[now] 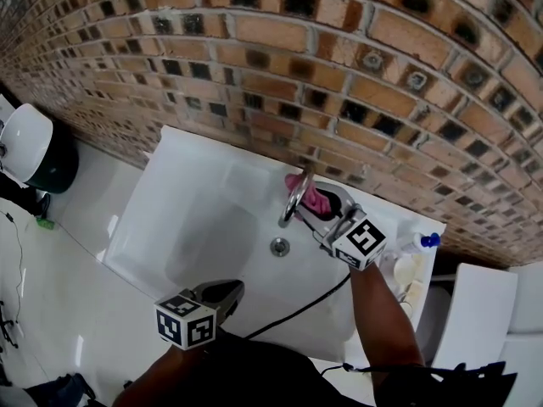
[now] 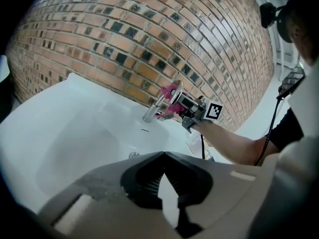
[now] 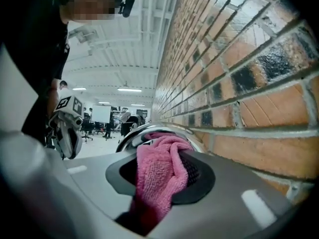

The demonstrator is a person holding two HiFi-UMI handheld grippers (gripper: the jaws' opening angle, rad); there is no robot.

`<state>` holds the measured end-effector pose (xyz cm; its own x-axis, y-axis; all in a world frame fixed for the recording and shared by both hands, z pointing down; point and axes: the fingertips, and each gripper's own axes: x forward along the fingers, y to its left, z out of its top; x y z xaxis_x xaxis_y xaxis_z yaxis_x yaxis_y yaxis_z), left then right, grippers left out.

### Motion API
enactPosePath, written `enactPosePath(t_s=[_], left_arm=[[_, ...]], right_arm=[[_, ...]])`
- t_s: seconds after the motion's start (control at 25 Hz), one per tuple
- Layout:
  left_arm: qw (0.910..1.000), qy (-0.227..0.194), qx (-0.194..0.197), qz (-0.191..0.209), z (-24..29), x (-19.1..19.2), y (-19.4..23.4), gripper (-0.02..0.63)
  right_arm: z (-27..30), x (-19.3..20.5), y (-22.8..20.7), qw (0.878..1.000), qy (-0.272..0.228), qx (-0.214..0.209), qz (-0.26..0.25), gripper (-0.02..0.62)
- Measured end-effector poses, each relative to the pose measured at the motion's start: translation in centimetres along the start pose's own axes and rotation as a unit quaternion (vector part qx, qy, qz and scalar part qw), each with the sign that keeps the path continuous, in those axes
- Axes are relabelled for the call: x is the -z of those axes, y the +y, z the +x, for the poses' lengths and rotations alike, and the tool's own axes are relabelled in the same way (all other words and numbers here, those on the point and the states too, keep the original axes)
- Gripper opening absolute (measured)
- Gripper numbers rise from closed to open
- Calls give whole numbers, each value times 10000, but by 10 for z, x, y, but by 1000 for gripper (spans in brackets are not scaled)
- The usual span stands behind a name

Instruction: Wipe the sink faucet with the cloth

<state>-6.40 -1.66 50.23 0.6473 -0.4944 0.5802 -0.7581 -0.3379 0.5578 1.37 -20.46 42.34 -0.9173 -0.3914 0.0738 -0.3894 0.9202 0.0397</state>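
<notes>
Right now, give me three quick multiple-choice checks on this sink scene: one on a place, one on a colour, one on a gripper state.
1. Where on the sink does the faucet stand? A. at the back, by the brick wall; B. at the front edge; C. at the left end.
2. The cloth is: A. blue; B. pink; C. white.
3. The right gripper is: A. open and empty; B. shut on the cloth; C. open around the faucet.
Answers: 1 A, the head view shows it right under the bricks; 2 B, pink terry fills the right gripper view; 3 B, its jaws pinch the cloth at the faucet.
</notes>
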Motion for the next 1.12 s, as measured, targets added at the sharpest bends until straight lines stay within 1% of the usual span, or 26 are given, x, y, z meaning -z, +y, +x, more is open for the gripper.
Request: enactPosePath(t_s=[0.12, 0.24, 0.32, 0.6, 0.72, 0.8, 0.92, 1.04, 1.12], left_arm=[[10000, -33, -31, -20, 2, 1, -4, 3], [9999, -67, -71, -70, 3, 4, -7, 3], [9999, -75, -100, -96, 5, 5, -9, 3], [9997, -71, -156, -149, 12, 12, -16, 3], [9997, -53, -180, -163, 14, 14, -18, 3], [9996, -61, -221, -180, 13, 15, -17, 3], [9994, -88, -286, -190, 10, 16, -15, 3], [9993, -80, -318, -199, 8, 16, -13, 3], [9993, -63, -314, -196, 8, 16, -14, 3]], right_arm=[[-5, 2, 5, 9993, 109, -211, -293, 118], [-8, 3, 16, 9949, 289, -462, -854, 117], [-9, 9, 23, 9905, 519, -552, -1146, 115], [-10, 32, 35, 9792, 1062, -693, -1585, 115], [-10, 41, 48, 9736, 1222, -856, -1725, 115], [-8, 45, 56, 9718, 1232, -942, -1777, 117], [-7, 45, 59, 9785, 989, -918, -1559, 117], [-9, 49, 61, 9788, 1086, -909, -1477, 117], [-9, 53, 68, 9803, 1053, -994, -1343, 117]])
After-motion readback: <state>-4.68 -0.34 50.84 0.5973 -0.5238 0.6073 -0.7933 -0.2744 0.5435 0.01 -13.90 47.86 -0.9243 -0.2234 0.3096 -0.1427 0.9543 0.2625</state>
